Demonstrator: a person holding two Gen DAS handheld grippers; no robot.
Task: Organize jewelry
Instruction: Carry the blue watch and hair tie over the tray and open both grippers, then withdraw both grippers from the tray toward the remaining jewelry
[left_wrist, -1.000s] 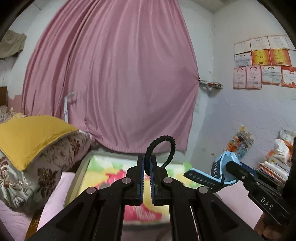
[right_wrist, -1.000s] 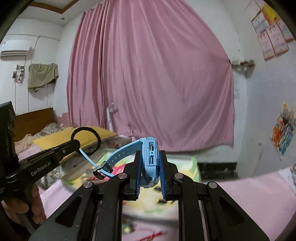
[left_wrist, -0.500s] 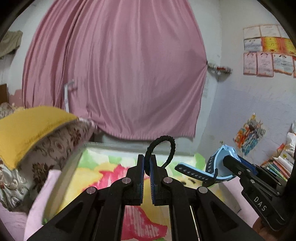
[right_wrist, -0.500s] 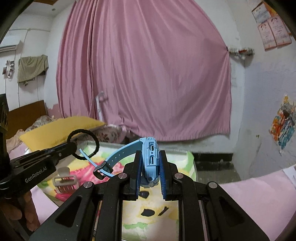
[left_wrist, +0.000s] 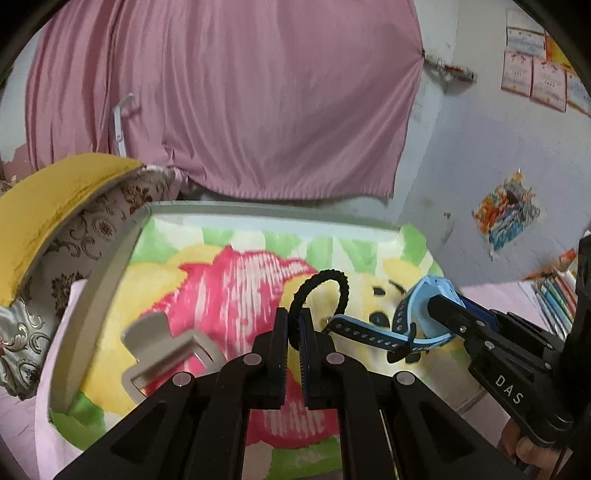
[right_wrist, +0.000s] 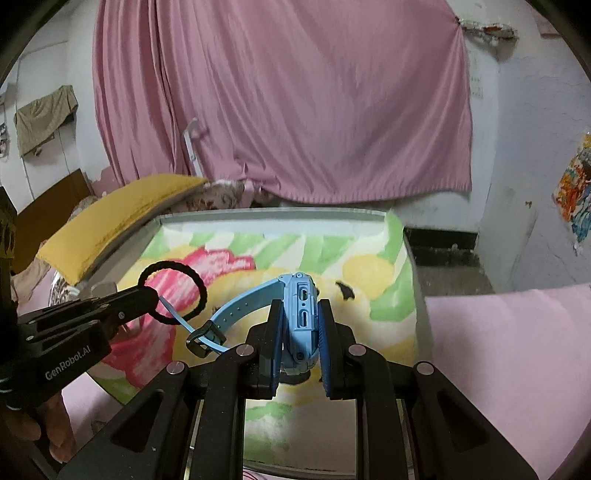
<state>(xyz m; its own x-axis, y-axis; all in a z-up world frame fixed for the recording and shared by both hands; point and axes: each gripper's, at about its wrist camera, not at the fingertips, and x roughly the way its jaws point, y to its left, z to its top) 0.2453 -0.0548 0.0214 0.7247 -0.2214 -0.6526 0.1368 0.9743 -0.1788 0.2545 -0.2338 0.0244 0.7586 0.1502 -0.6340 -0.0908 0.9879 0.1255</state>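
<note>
At the left, a grey open-frame stand (left_wrist: 166, 350) rests on the cartoon-print table (left_wrist: 110, 266). Just right of it the left gripper (left_wrist: 293, 332) is clenched on a black braided bracelet (left_wrist: 325, 291), its loop standing free above the tips. Further right the right gripper (right_wrist: 301, 325) grasps a blue watch (right_wrist: 301, 314) by its case, the strap trailing left toward the bracelet. That dangling strap could snag the loop if the two come closer, and either piece could slip on release.
</note>
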